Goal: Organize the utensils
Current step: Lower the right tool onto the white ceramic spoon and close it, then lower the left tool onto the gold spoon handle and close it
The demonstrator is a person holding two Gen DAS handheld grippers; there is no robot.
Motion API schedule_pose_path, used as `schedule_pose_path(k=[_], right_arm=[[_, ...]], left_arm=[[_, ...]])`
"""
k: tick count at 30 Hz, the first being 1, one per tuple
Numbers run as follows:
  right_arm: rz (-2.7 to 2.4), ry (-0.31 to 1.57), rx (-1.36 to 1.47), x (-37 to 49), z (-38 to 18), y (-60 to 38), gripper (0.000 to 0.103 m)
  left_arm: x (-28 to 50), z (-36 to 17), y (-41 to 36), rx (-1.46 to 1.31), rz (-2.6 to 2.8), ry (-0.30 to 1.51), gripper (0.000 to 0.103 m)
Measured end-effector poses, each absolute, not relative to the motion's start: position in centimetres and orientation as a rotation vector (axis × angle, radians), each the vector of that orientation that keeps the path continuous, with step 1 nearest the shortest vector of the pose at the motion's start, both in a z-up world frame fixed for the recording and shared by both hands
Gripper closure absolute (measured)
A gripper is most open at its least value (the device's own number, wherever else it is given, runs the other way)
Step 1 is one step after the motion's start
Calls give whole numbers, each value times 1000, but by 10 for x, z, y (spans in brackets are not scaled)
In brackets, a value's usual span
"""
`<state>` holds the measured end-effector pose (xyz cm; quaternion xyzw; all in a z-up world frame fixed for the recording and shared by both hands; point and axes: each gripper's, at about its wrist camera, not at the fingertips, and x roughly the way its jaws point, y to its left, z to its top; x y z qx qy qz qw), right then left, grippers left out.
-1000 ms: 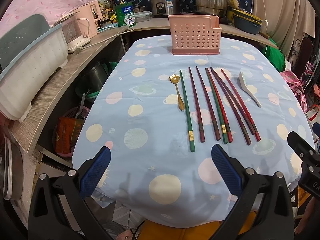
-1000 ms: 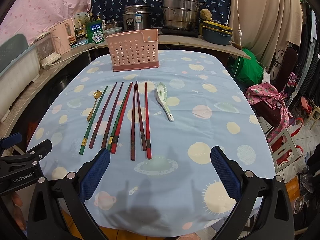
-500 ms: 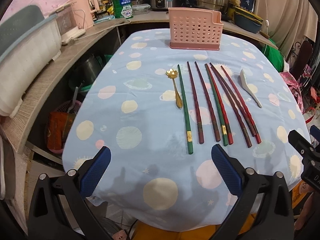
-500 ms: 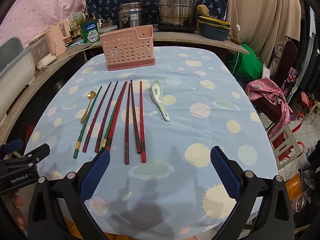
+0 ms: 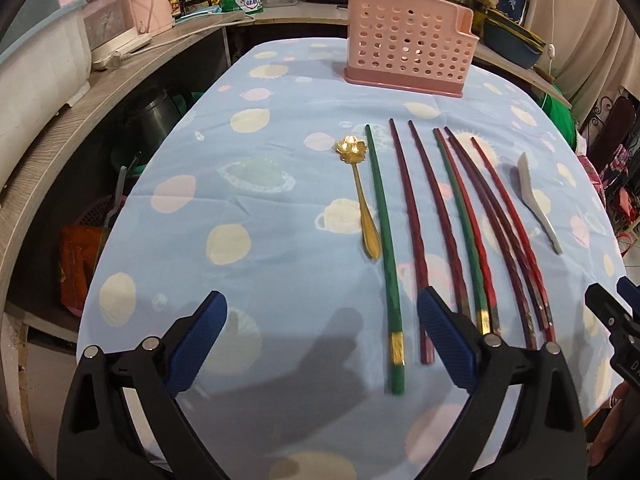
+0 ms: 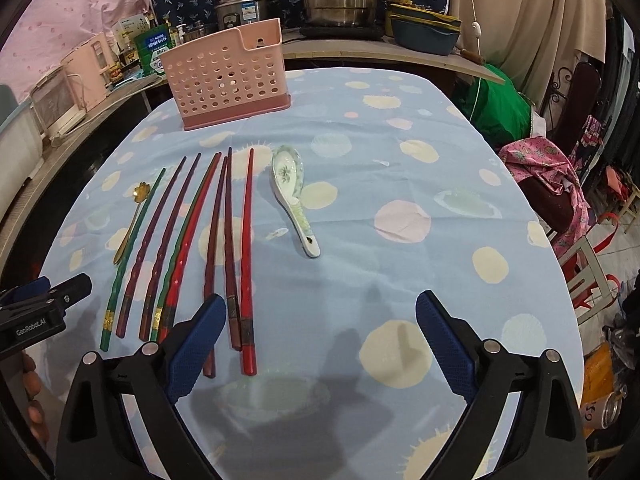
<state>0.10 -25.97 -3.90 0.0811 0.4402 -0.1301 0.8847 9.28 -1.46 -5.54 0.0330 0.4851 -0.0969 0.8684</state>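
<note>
- Left wrist view: one pink perforated basket (image 5: 408, 52) stands upright at the far end of the table (image 5: 260, 240), which is covered by a blue spotted cloth. Nothing can be seen through its holes.
- Chopsticks: eight counted, all lying flat on the cloth on the near side of the basket, side by side with their tips towards it.
- By colour: two green chopsticks (image 5: 386, 240), four dark red chopsticks (image 5: 437, 216) and two bright red chopsticks (image 6: 247, 240). Some in the middle of the row touch or cross.
- Spoons: two counted. One gold spoon (image 5: 351, 149) with a flower-shaped bowl lies just beside the outermost green chopstick, on the left end of the row as seen facing the basket.
- One white spoon (image 6: 286, 172) lies beyond the right end of the row, apart from the last red chopstick, bowl towards the basket.
- Left gripper (image 5: 320, 300): jaws wide apart, having just closed a little; pads press on nothing. It hangs over the row's left end, on the side away from the basket.
- Right gripper (image 6: 320, 302): jaws wide apart, likewise just closed a little; nothing clamped. It hangs over the row's right end, away from the basket.
</note>
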Motion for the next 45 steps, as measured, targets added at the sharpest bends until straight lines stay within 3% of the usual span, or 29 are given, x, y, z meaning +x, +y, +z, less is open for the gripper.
schedule_pose_path(k=[7, 11, 22, 25, 28, 35, 41, 45], right_arm=[[-248, 937, 173, 30, -53, -263, 23], [-223, 948, 178, 48, -60, -263, 31], [-204, 961, 179, 79, -73, -266, 42], [-209, 953, 160, 81, -74, -265, 45], [-220, 948, 144, 81, -74, -266, 56], [-220, 942, 147, 74, -74, -270, 84], [-198, 949, 147, 64, -71, -268, 92], [-190, 936, 159, 51, -63, -267, 95]], left_arm=[[122, -69, -21, 68, -201, 1036, 19], [135, -77, -20, 61, -195, 1055, 28], [149, -81, -25, 84, -190, 1047, 36], [150, -80, -29, 87, -202, 1041, 43], [150, -78, -33, 87, -220, 1039, 55], [142, -75, -40, 65, -278, 1043, 92], [135, -70, -36, 28, -303, 1049, 102], [127, -60, -30, 12, -301, 1033, 102]])
